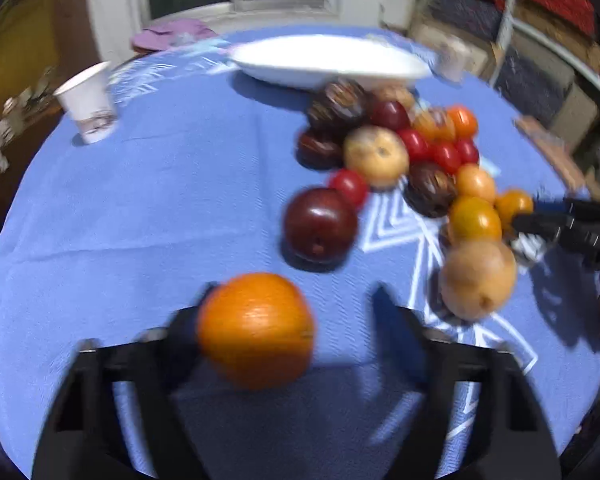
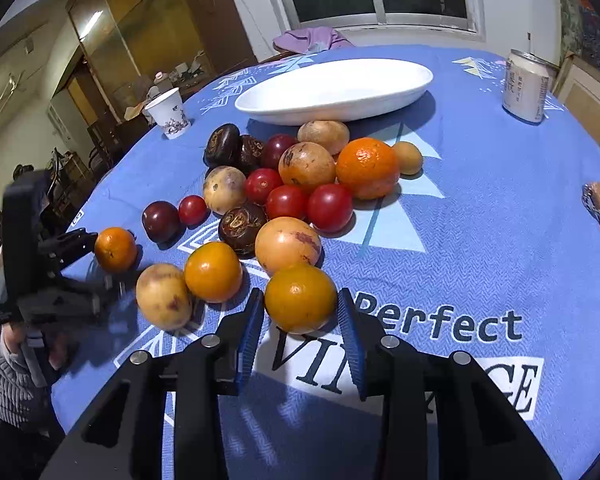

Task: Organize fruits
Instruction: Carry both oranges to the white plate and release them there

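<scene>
on the blue tablecloth (image 2: 480, 216), below the white dish (image 2: 334, 90), my right gripper (image 2: 300, 330) stands apart around a yellow-orange fruit (image 2: 300, 298), while my left gripper (image 1: 296, 320), wide apart, has a small orange (image 1: 256, 328) against its left finger.

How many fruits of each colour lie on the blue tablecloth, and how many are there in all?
Orange fruits: 4
Red tomatoes: 4
Dark red plums: 2
Dark brown wrinkled fruits: 3
Tan speckled fruits: 6
Total: 19
</scene>
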`<state>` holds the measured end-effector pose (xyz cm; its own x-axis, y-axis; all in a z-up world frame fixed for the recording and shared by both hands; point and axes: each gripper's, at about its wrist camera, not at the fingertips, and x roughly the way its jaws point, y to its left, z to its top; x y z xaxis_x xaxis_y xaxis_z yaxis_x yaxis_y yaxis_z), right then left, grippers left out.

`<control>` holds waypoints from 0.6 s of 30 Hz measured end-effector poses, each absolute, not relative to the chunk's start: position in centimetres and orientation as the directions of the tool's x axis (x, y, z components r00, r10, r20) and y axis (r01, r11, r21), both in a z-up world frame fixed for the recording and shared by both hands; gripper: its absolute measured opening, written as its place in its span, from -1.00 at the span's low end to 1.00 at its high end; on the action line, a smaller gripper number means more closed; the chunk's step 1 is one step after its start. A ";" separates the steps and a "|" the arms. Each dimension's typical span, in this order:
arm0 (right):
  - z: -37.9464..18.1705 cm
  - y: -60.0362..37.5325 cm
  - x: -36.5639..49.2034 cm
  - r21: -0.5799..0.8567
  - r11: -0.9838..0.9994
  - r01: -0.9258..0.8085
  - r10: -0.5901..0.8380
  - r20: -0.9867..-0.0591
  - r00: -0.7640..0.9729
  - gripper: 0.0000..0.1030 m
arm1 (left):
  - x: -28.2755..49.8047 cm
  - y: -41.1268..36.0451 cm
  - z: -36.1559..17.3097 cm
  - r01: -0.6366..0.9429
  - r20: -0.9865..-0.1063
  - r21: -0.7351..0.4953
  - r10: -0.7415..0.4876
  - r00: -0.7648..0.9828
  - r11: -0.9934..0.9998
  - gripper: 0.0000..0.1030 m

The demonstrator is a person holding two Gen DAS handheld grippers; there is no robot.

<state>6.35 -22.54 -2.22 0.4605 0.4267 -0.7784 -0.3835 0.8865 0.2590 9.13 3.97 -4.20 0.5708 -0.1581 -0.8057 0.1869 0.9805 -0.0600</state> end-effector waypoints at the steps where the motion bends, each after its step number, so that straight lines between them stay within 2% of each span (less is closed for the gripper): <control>1: -2.5 -22.5 6.6 0.281 0.879 -0.385 0.443 -0.780 0.441 -0.25 | 9.1 4.5 -4.2 0.180 -0.800 -0.086 -0.176 0.574 0.980 -0.13; 4: -2.7 -22.4 6.8 0.310 0.871 -0.380 0.462 -0.778 0.426 -0.26 | 9.1 5.3 -4.0 0.168 -0.789 -0.130 -0.204 0.579 0.977 -0.18; 10: -2.3 -23.5 6.7 0.365 0.857 -0.364 0.502 -0.751 0.430 -0.26 | 8.3 5.0 -2.0 0.171 -0.740 -0.089 -0.180 0.648 0.981 -0.19; 16: 6.9 -24.6 11.0 0.331 0.873 -0.358 0.487 -0.621 0.615 -0.27 | 13.6 2.5 4.5 0.191 -0.662 -0.081 -0.196 0.724 0.978 -0.18; 18: 8.4 -24.2 13.7 0.311 0.889 -0.337 0.458 -0.607 0.649 -0.27 | 16.5 1.1 6.0 0.191 -0.637 -0.078 -0.196 0.746 0.979 -0.18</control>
<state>13.73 -24.17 8.43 0.6491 0.4583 -0.6071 -0.3370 0.8888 0.3107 16.52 1.06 5.98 0.7456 -0.1958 -0.6370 0.1908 0.9786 -0.0776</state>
